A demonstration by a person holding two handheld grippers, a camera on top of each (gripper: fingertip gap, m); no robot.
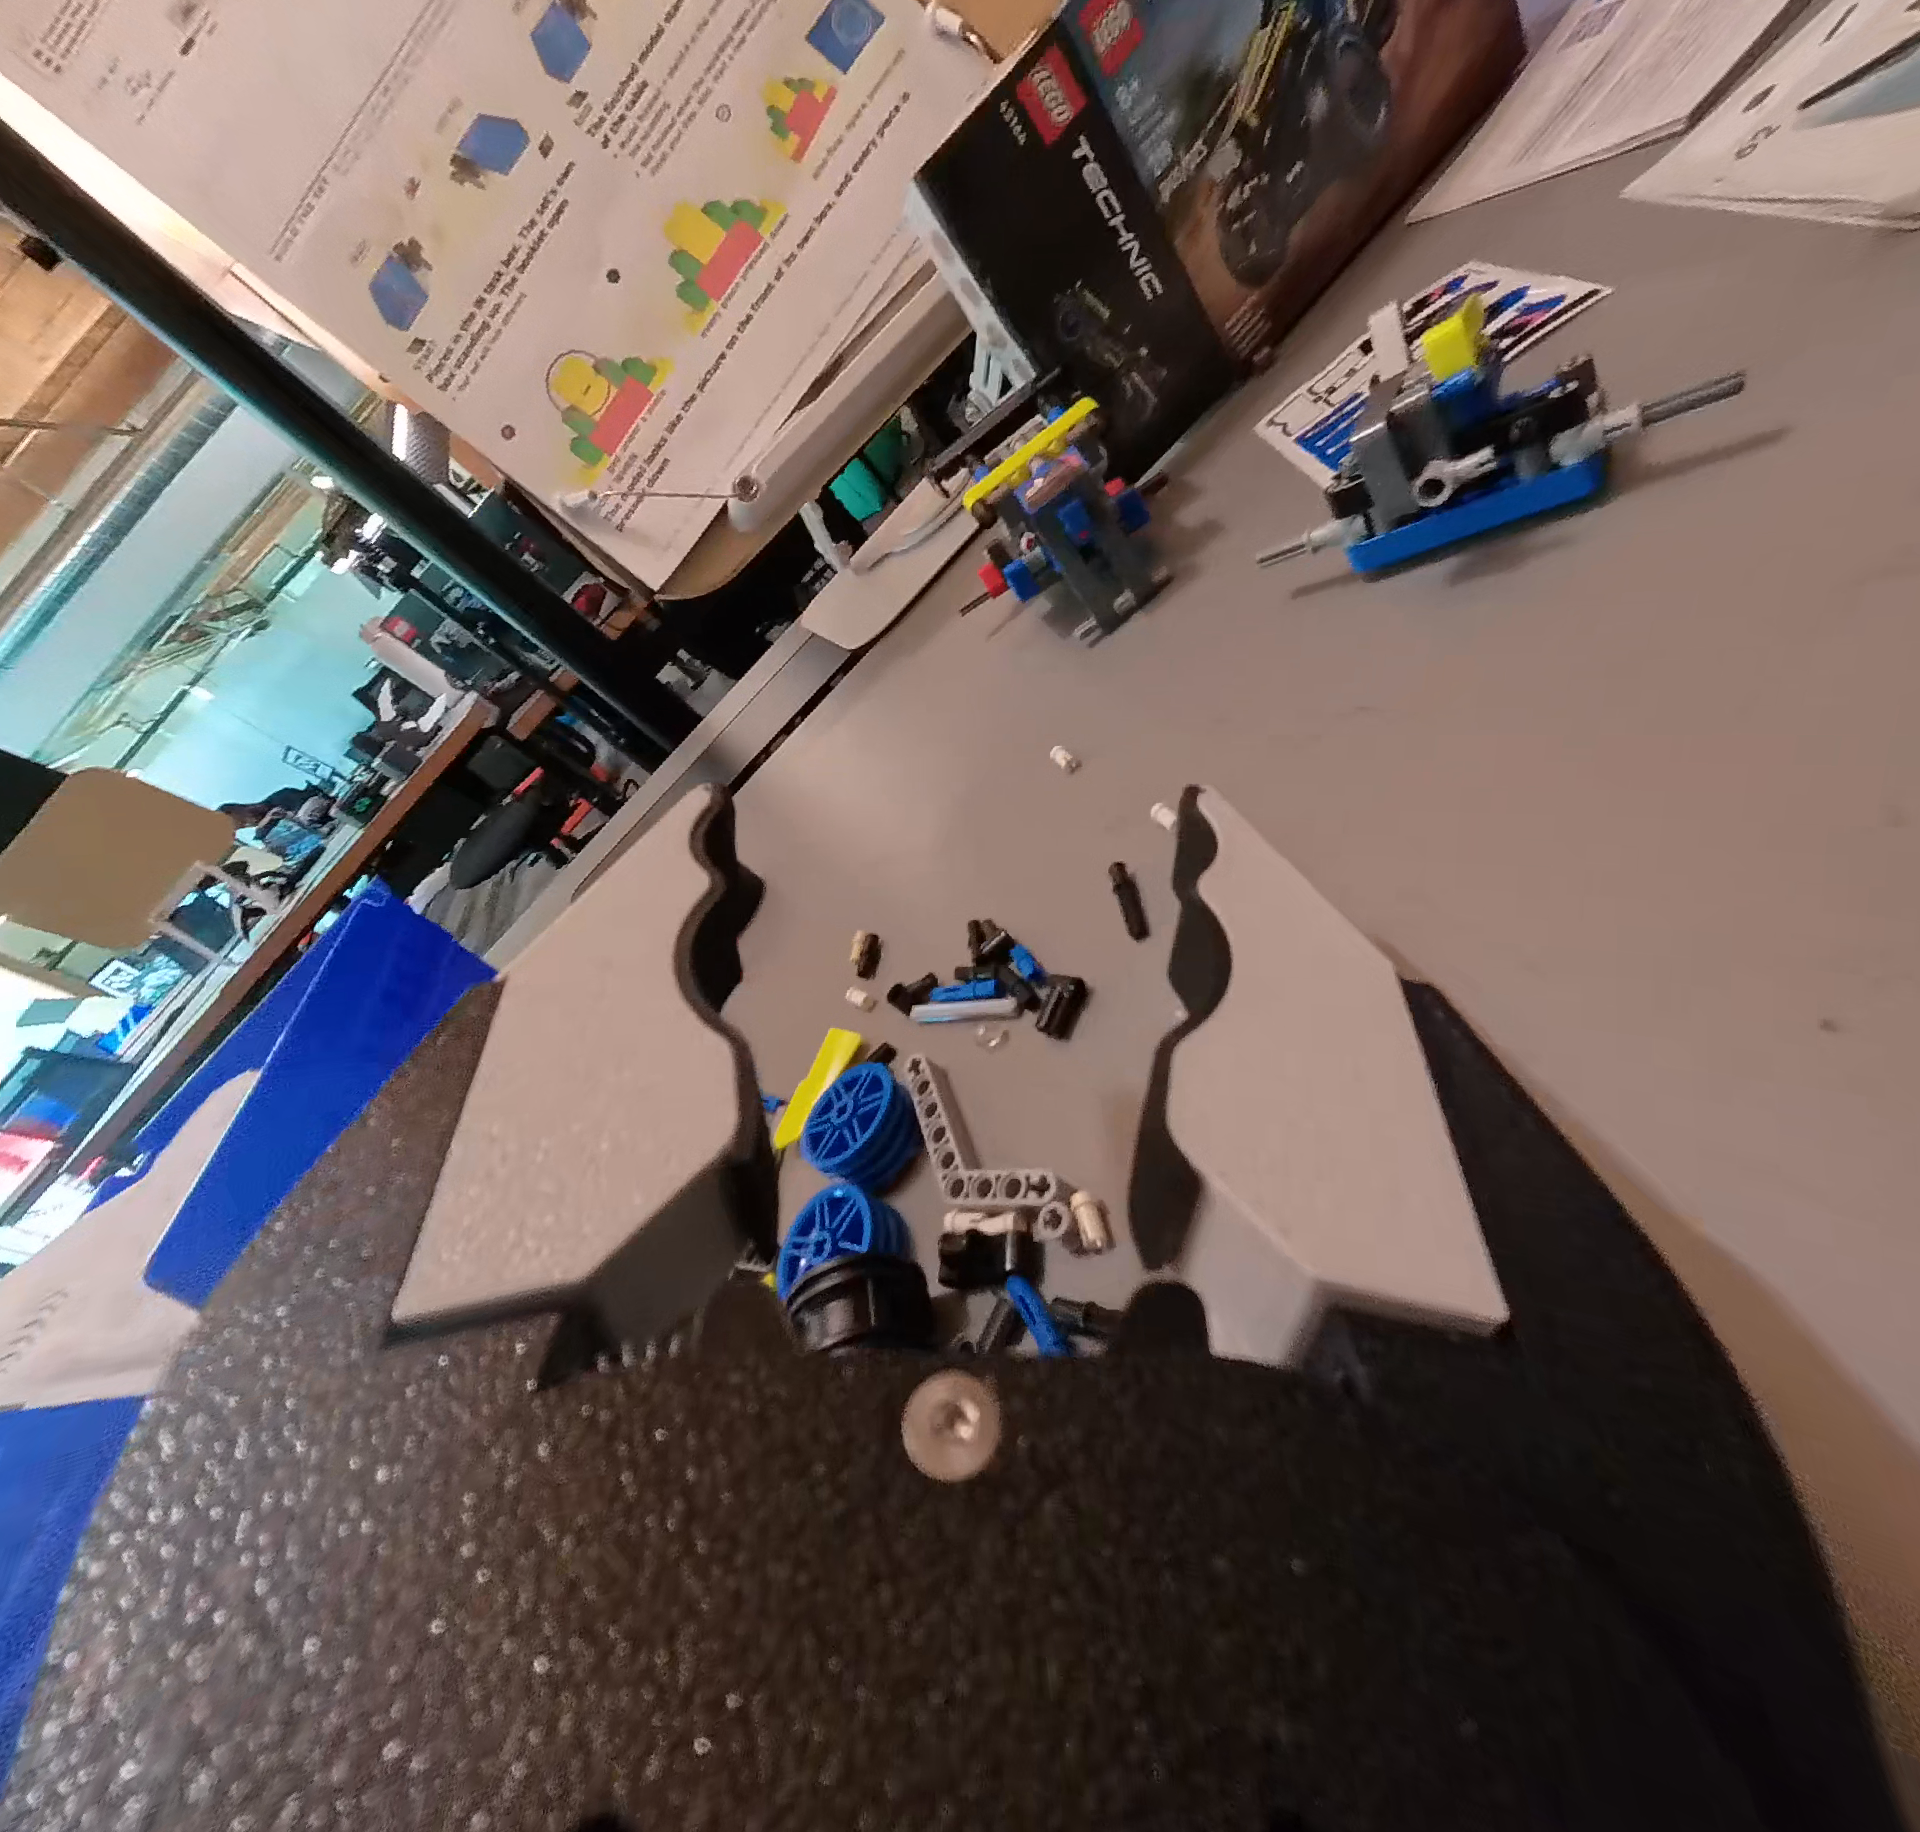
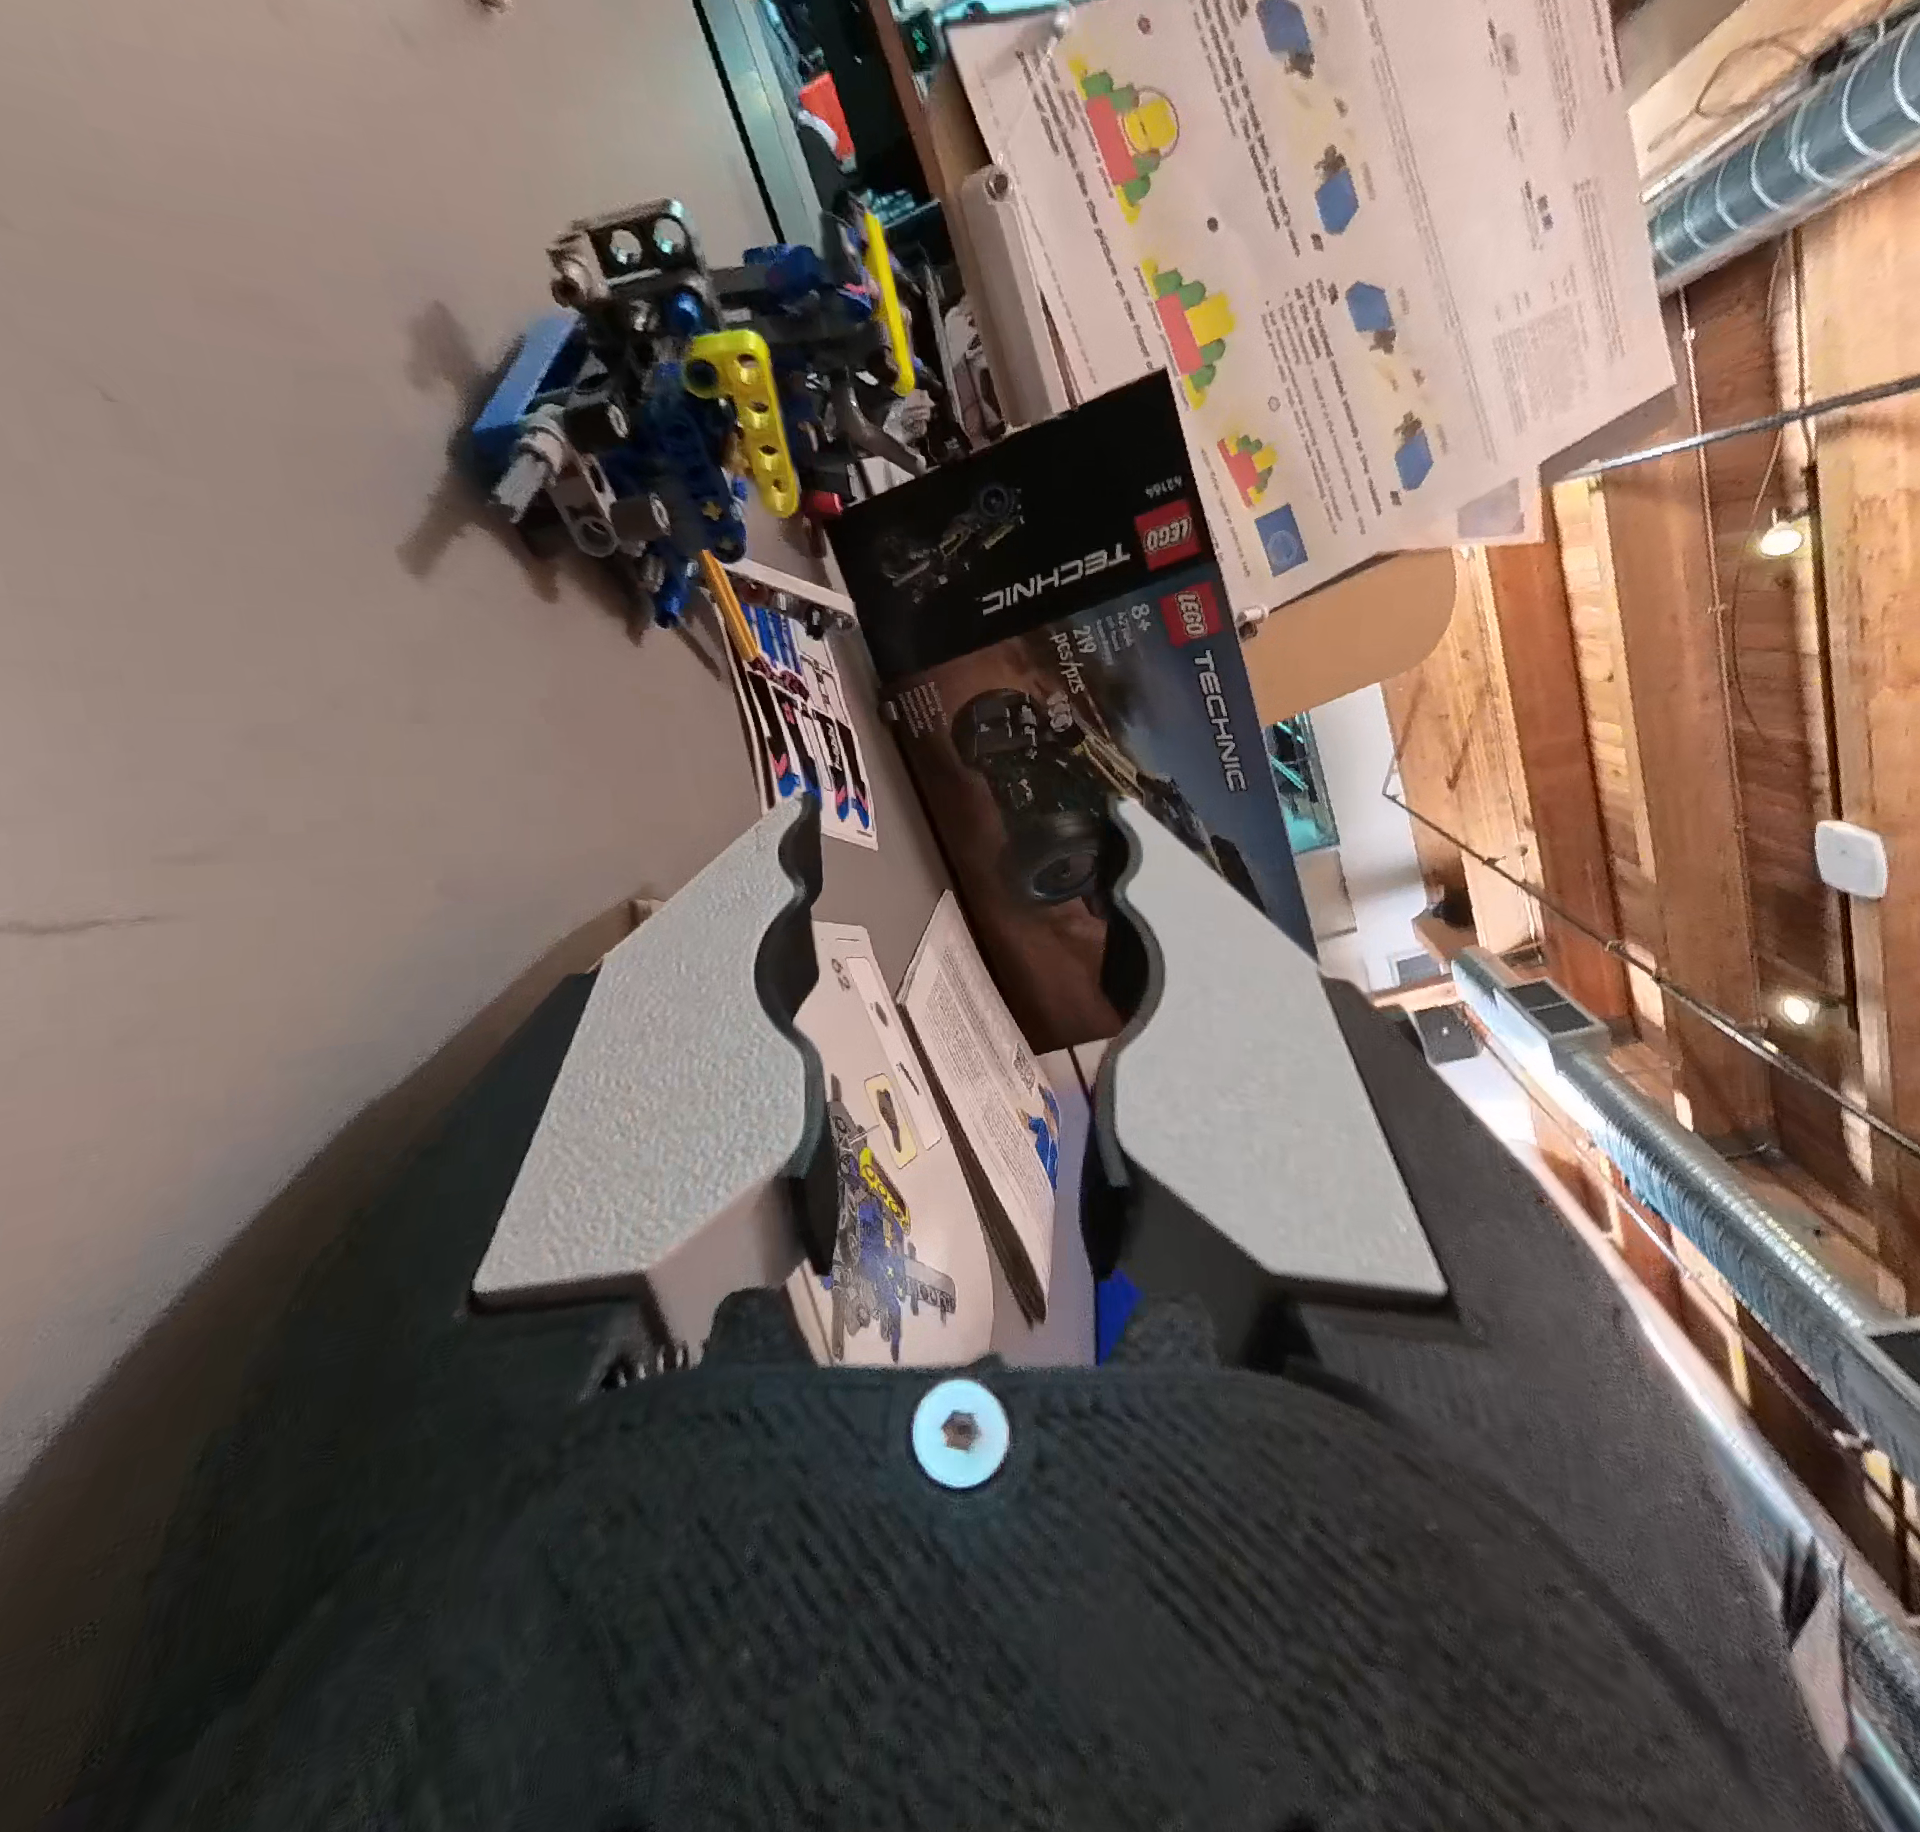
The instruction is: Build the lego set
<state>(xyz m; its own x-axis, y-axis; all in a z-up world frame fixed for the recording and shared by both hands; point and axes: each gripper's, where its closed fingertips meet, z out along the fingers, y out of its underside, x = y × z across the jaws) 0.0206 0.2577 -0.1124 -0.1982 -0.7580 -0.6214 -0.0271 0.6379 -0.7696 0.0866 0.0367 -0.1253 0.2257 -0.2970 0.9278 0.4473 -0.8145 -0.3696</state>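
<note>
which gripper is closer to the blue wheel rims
Left. The left gripper hangs open right over the blue wheel rims; the right gripper faces the set box, no rims in its view.

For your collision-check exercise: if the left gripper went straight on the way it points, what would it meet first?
Likely the small heap of loose pins on the grey table, lying between the left gripper's open jaws; depth is uncertain.

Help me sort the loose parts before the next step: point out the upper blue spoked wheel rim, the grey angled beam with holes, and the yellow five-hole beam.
Upper blue spoked wheel rim (image 1: pixel 852 1117): left wrist view, spoked face.
Grey angled beam with holes (image 1: pixel 961 1150): left wrist view, near its bend.
Yellow five-hole beam (image 2: pixel 750 418): right wrist view, mid-length.
</note>
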